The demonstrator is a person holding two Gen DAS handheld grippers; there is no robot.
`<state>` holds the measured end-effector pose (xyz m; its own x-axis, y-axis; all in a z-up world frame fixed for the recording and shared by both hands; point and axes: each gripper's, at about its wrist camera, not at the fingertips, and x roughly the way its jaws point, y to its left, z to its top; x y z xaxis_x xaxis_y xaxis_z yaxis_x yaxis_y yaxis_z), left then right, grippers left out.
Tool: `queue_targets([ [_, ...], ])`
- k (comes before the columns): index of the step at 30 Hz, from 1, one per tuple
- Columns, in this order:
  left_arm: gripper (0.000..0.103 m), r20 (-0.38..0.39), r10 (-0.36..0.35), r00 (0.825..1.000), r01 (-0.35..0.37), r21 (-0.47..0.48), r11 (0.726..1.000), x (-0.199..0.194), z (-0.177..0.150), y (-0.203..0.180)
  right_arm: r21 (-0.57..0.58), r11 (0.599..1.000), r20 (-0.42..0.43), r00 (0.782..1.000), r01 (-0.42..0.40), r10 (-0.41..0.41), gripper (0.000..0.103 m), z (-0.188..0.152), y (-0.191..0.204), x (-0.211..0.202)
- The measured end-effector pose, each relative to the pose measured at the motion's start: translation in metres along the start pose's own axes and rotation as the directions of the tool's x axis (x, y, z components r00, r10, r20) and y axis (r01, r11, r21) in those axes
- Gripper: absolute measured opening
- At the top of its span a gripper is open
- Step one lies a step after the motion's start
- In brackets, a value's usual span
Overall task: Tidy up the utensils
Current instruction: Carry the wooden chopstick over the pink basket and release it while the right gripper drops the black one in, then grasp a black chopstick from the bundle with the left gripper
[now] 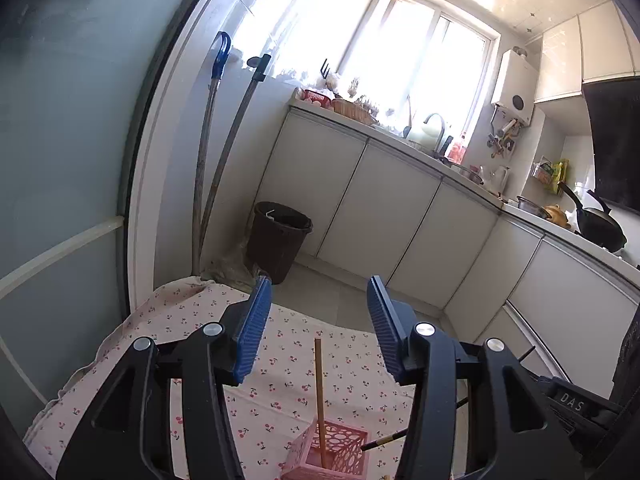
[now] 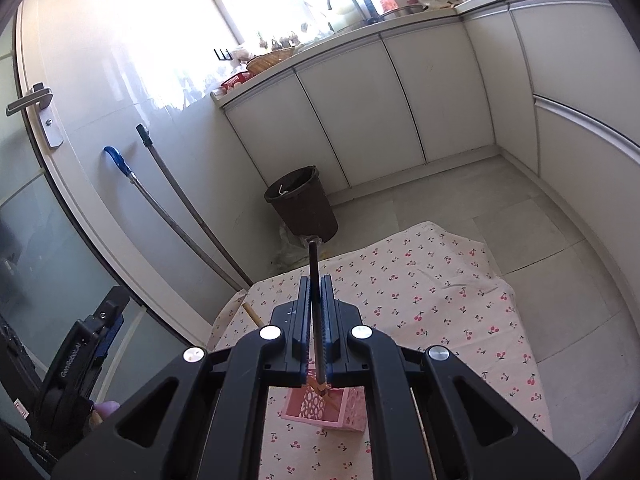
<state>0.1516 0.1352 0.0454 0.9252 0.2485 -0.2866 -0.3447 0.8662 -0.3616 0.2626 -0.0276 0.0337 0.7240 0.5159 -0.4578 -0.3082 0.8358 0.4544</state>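
A pink perforated utensil basket [image 1: 332, 452] stands on a cherry-print cloth [image 1: 192, 320]. A wooden chopstick [image 1: 319, 392] stands upright in the basket. My left gripper [image 1: 318, 312] is open and empty above the basket. My right gripper [image 2: 317, 308] is shut on a dark chopstick [image 2: 314, 264], held lengthwise between the pads above the basket [image 2: 324, 412]. The dark chopstick's tip [image 1: 384, 439] shows at the basket's right side in the left wrist view. The other gripper's body [image 2: 80, 360] shows at the left in the right wrist view.
A brown waste bin [image 2: 304, 204] stands on the floor beyond the cloth [image 2: 420, 300]. Two mop handles [image 2: 172, 208] lean on the wall. White cabinets [image 2: 400, 100] carry a cluttered counter with a sink tap and pans [image 1: 596, 220]. A wooden stick end [image 2: 252, 314] lies at the cloth's left edge.
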Motion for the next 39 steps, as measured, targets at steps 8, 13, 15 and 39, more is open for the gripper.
queue_targets([
  [8,0.048,-0.106,0.044,0.993,-0.034,0.1,0.994,0.022,-0.023,-0.008,-0.02,1.0,-0.093,0.996,0.006,-0.008,0.011,-0.022,0.004,0.041],
  [13,0.053,-0.154,0.077,0.985,-0.047,0.19,0.981,0.025,-0.036,-0.022,-0.096,0.994,-0.074,0.996,0.048,-0.055,0.011,-0.026,0.014,0.027],
  [15,0.054,-0.178,0.084,0.98,-0.045,0.215,0.976,0.025,-0.043,-0.027,-0.125,0.99,-0.061,0.995,0.072,-0.08,0.011,-0.027,0.017,0.018],
  [39,0.096,-0.429,0.093,0.899,0.115,0.435,0.893,0.003,-0.14,-0.069,-0.117,0.918,-0.064,0.919,0.38,-0.389,0.093,-0.093,-0.072,-0.094],
])
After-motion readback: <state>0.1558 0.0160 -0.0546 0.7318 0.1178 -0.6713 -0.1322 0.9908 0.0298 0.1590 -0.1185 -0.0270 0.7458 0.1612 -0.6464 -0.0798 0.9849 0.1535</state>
